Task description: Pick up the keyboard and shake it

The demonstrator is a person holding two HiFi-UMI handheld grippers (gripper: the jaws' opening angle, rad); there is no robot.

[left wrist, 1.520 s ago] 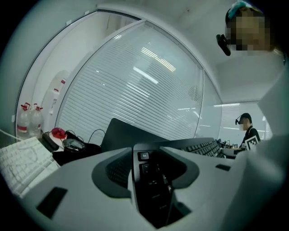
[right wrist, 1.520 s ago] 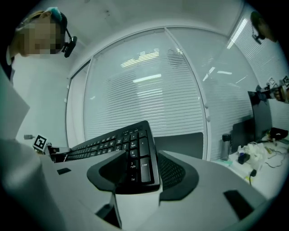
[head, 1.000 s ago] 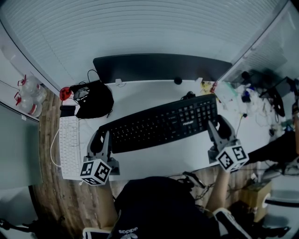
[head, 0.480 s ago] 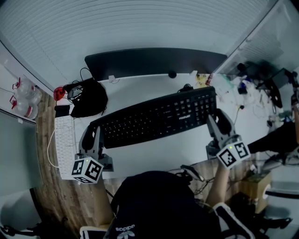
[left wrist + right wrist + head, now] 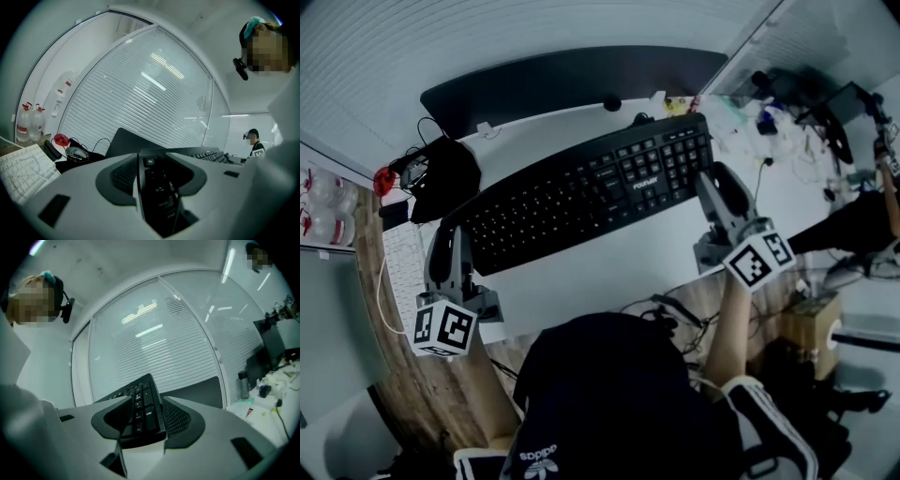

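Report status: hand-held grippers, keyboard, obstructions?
Left hand-held gripper shut on keyboard, left end. Right hand-held gripper shut on its right end. Keyboard angled over the desk. Black bag sits near left end.

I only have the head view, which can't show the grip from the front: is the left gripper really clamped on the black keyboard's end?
Observer: Yes. The left gripper view shows the keyboard end, Esc key up front, pressed between the left gripper fingers.
Operator: And the right side?
Observer: The right gripper view shows the number-pad end, Enter key visible, pinched between the right gripper fingers.
Operator: Anyone close by?
Observer: The left gripper view shows a person standing far off near its right edge.
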